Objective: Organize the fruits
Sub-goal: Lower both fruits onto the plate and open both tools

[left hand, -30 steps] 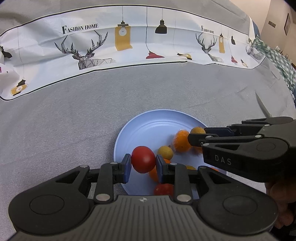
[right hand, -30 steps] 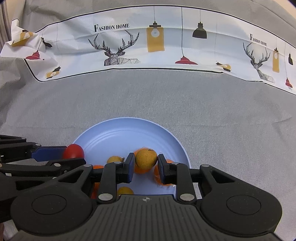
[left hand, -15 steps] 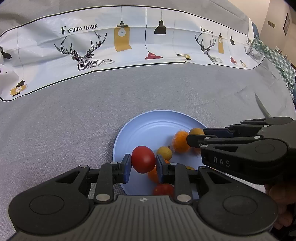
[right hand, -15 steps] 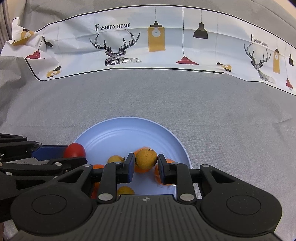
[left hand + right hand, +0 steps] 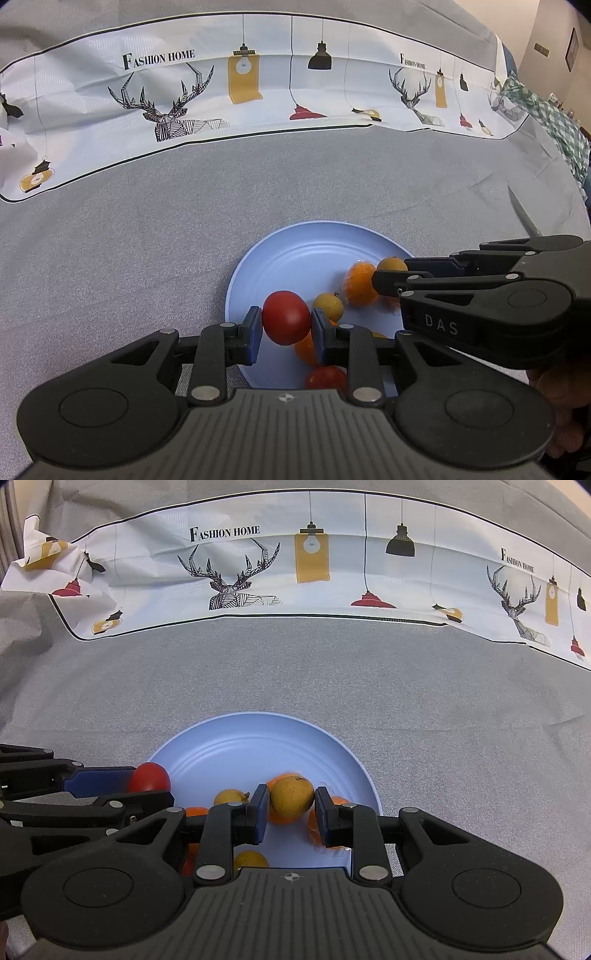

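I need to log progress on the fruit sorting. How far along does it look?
Early. Nothing looks sorted: no fruit lies outside the blue plate. In hand: the left gripper clamps a red tomato, the right gripper a yellow-brown fruit. Left: several orange fruits heaped on the plate.

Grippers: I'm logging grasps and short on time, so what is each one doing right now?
Left gripper: shut on the red tomato, over the blue plate.
Right gripper: shut on the yellow-brown fruit.

Grey-clothed table (image 5: 147, 229) with blue plate (image 5: 295, 247), printed white sheet (image 5: 258, 92), knife (image 5: 522, 216).
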A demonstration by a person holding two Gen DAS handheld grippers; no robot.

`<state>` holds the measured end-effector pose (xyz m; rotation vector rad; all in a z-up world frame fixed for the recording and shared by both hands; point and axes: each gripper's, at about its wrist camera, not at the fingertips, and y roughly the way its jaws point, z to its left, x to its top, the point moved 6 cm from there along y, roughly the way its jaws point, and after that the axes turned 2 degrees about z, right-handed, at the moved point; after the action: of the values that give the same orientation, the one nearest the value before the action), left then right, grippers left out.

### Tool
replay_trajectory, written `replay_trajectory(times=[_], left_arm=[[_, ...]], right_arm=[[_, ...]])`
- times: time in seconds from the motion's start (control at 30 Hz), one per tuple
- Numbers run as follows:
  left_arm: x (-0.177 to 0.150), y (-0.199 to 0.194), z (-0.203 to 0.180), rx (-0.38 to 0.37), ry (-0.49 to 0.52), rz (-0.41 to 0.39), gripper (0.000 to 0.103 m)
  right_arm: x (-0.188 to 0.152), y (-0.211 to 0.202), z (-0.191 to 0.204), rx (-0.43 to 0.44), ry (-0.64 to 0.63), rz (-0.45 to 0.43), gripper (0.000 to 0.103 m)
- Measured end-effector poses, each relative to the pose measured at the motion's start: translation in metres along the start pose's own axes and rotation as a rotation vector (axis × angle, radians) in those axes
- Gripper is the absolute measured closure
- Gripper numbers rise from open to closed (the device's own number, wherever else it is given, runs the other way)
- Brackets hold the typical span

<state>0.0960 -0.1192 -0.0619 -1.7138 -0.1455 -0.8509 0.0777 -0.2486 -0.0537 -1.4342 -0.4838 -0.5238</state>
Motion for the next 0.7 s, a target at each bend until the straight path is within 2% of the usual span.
replay_trajectory(times=[0.27,0.3,0.37,0.43,0.53,0.57,0.63,0.7], left_arm=[[0.0,0.0,0.001,-0.004,-0.002,0.003,0.072],[0.0,0.0,0.001,-0.006,-0.003,0.003,0.069],[0.001,0.0,0.001,0.0,-0.008,0.003,0.06],[0.001,-0.002,0.002,0.004,-0.014,-0.005,0.057],[0.002,-0.008,0.003,0.013,-0.02,-0.022,0.052],[0.002,-0.011,0.003,0.018,-0.021,-0.032,0.047],[0.002,-0.02,0.003,0.027,-0.022,-0.056,0.041],[0.002,-0.03,0.003,0.043,-0.018,-0.085,0.036]], right_arm=[[0.0,0.0,0.001,-0.004,0.002,-0.002,0.075],[0.0,0.0,0.001,-0.006,0.003,-0.003,0.075],[0.0,-0.001,0.0,-0.015,0.007,-0.007,0.067],[0.002,-0.004,-0.003,-0.03,0.02,-0.017,0.043],[0.003,-0.009,-0.008,-0.039,0.037,-0.034,0.035],[0.004,-0.012,-0.01,-0.041,0.042,-0.039,0.034],[0.006,-0.018,-0.014,-0.054,0.05,-0.058,0.022],[0.008,-0.026,-0.02,-0.062,0.066,-0.087,0.015]])
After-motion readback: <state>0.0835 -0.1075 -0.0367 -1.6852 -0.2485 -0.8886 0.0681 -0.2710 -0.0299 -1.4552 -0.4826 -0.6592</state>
